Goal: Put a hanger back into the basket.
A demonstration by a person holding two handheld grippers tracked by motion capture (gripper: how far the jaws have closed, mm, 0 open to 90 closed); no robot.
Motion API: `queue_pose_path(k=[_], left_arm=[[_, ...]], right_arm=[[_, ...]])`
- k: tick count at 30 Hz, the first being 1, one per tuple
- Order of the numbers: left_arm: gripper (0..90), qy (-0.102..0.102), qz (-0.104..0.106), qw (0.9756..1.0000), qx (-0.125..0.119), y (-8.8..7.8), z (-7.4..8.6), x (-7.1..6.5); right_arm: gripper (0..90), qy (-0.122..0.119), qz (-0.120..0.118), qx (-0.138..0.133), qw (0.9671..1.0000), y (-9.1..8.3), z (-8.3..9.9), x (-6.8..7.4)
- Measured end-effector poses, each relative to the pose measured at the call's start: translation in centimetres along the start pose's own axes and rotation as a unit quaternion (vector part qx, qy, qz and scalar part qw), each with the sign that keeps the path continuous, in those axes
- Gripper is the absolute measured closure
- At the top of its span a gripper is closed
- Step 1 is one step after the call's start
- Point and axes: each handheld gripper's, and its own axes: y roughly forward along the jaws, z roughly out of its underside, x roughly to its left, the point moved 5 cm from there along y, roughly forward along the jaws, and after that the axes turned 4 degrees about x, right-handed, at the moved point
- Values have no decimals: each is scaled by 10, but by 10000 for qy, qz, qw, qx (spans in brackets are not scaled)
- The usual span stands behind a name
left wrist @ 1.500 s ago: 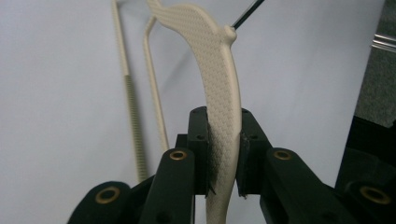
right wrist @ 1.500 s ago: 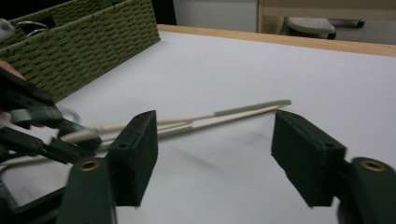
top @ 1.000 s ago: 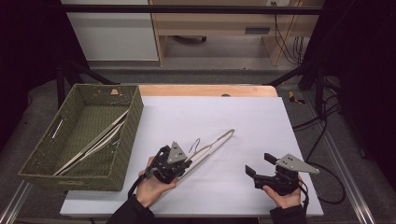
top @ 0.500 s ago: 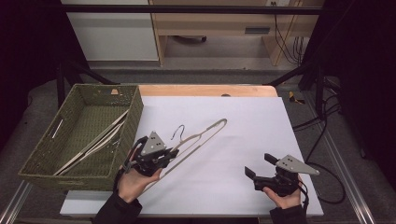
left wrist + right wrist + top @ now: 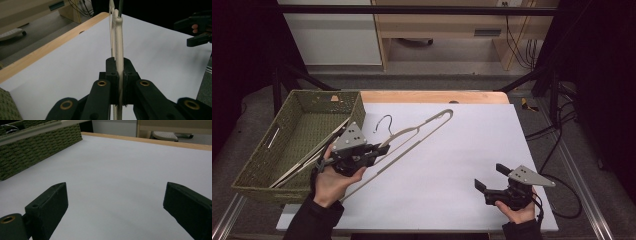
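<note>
A cream clothes hanger (image 5: 422, 127) with a dark wire hook (image 5: 384, 120) hangs above the white table top, slanting up to the right. My left gripper (image 5: 379, 150) is shut on one of its bars near the hook, beside the basket's right wall. In the left gripper view the bar (image 5: 118, 37) runs straight up between the pressed pads of my left gripper (image 5: 119, 67). My right gripper (image 5: 490, 176) rests low at the table's front right. Its jaws have just been opening and stand wide, with nothing between them in the right gripper view (image 5: 120, 202).
A green woven basket (image 5: 302, 107) stands at the table's left edge, with more pale hangers (image 5: 312, 150) lying inside. The white sheet (image 5: 462, 140) covers the table; a wooden strip (image 5: 432, 96) borders its far edge. Cables trail on the floor at the right.
My left gripper has lifted the hanger off the table and carried it left, up to the basket's side. The right hand has stayed in place, its jaws a little wider.
</note>
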Motion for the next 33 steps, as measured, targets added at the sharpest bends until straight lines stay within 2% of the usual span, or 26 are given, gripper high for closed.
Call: queue_pose_path(k=[4, 7, 11, 16, 20, 26, 33], left_arm=[[858, 108, -31, 9999, -49, -17, -12, 11], [858, 225, -50, 9997, 6, -28, -18, 20], [858, 217, -66, 9997, -32, -40, -21, 34], [858, 239, -195, 9995, -19, -55, -22, 56], [858, 219, -237, 9995, -53, -65, -19, 74], [858, 169, -476, 9985, -202, -82, -10, 104], [858, 61, -729, 9973, -103, -95, 9, 138]], right_arm=[[64, 17, 23, 3, 10000, -1, 0, -1], [61, 14, 10, -12, 10000, -2, 0, 0], [61, -14, 5, -45, 10000, -3, -1, 0], [61, -16, 7, -30, 10000, -3, -1, 0], [60, -24, 0, -39, 10000, -3, -1, 0], [60, -19, 2, -23, 10000, -3, -1, 0], [60, -20, -3, -23, 10000, -3, -1, 0]])
